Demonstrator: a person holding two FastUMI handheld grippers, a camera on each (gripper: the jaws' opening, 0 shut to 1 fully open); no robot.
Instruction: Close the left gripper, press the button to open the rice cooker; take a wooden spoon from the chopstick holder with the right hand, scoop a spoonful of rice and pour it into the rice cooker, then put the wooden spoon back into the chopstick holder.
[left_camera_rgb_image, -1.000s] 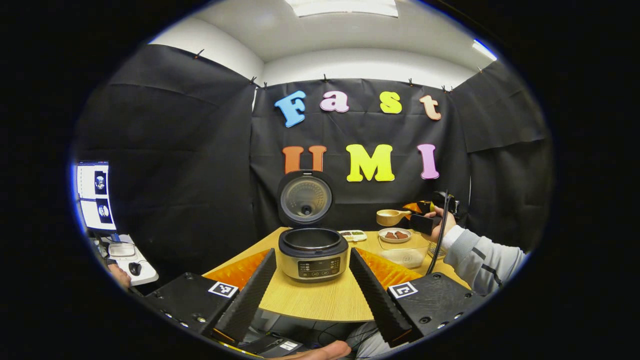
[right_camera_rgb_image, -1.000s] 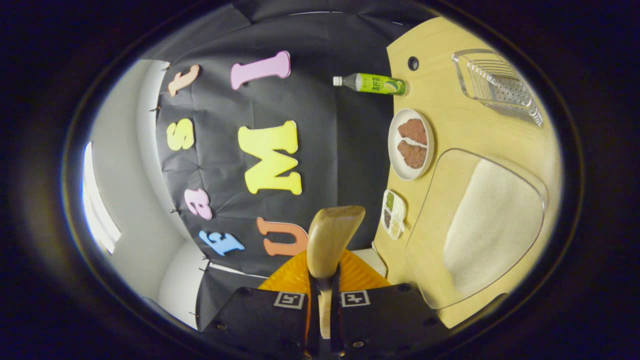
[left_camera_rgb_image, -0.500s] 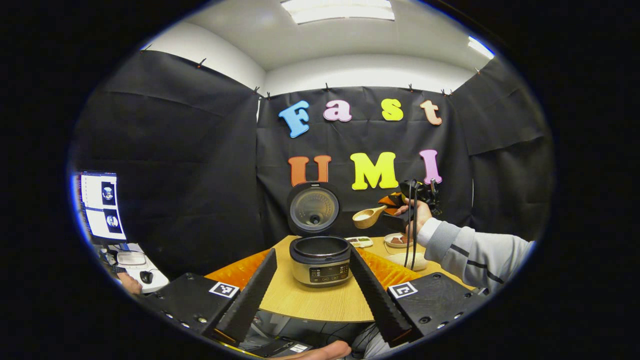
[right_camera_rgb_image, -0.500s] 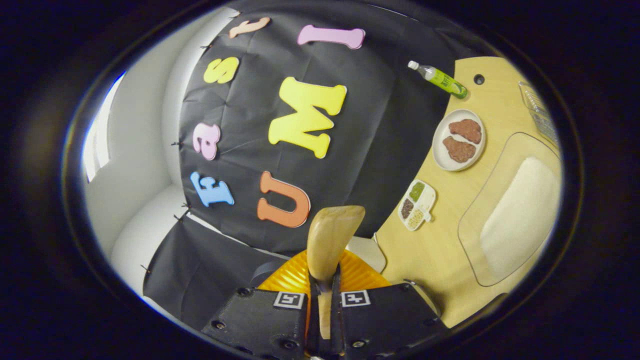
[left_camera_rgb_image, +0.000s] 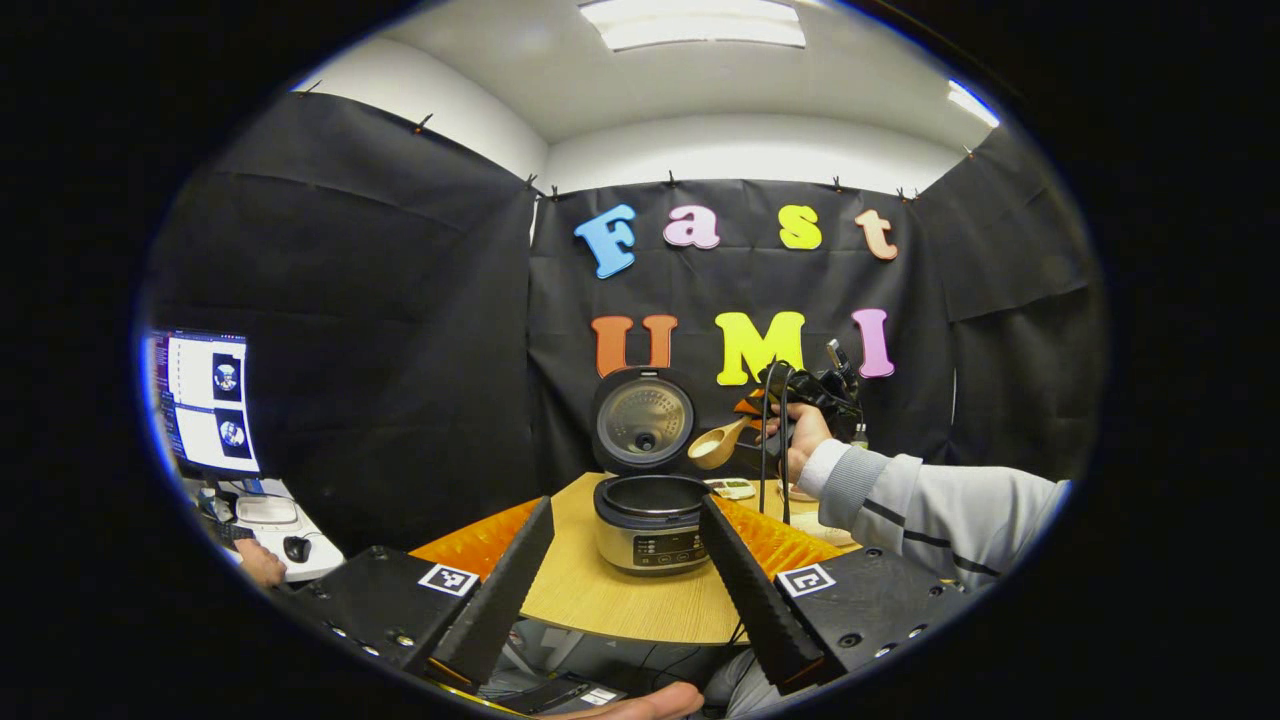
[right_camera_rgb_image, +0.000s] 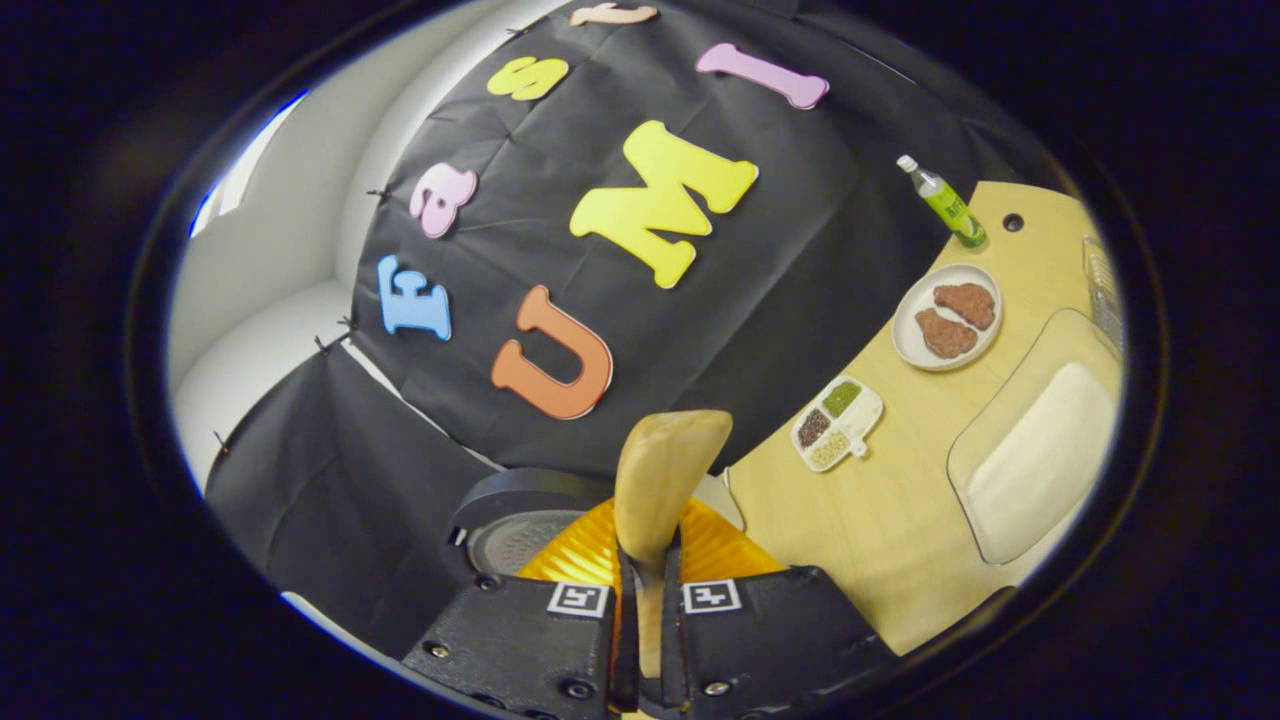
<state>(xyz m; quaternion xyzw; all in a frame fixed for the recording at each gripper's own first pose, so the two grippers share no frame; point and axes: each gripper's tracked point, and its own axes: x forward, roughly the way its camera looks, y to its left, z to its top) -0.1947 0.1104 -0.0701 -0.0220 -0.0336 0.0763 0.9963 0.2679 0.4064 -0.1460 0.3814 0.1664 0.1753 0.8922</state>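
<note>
- The left gripper (left_camera_rgb_image: 625, 560) hangs back from the table with its jaws spread wide and nothing between them; the rice cooker (left_camera_rgb_image: 652, 522) sits ahead of it, framed between its fingers, lid (left_camera_rgb_image: 642, 422) standing upright and the pot open.
- To the right of that, the right gripper (right_camera_rgb_image: 647, 640) is clamped on the handle of the wooden spoon (left_camera_rgb_image: 716, 447); in the left gripper view the bowl hovers just above and beside the cooker's right rim, not yet over the pot's middle.
- Risk: the spoon looks rolled on its side, so rice could slide off early and land on the table or the cooker's rim rather than in the pot.
- Risk: the bowl is near the raised lid; a swing further left might knock it.
- Risk: the grip sits far down a narrow handle, so the spoon might twist between the fingers during the pour.
- The table (right_camera_rgb_image: 900, 500) is pale wood; right of the right gripper lie a small divided dish (right_camera_rgb_image: 836, 423), a plate (right_camera_rgb_image: 945, 318), a clear tub of rice (right_camera_rgb_image: 1040, 445) and a green bottle (right_camera_rgb_image: 942, 202).
- I cannot make out the chopstick holder.
- Black cloth walls surround the booth, with a monitor (left_camera_rgb_image: 205, 402) far left.
</note>
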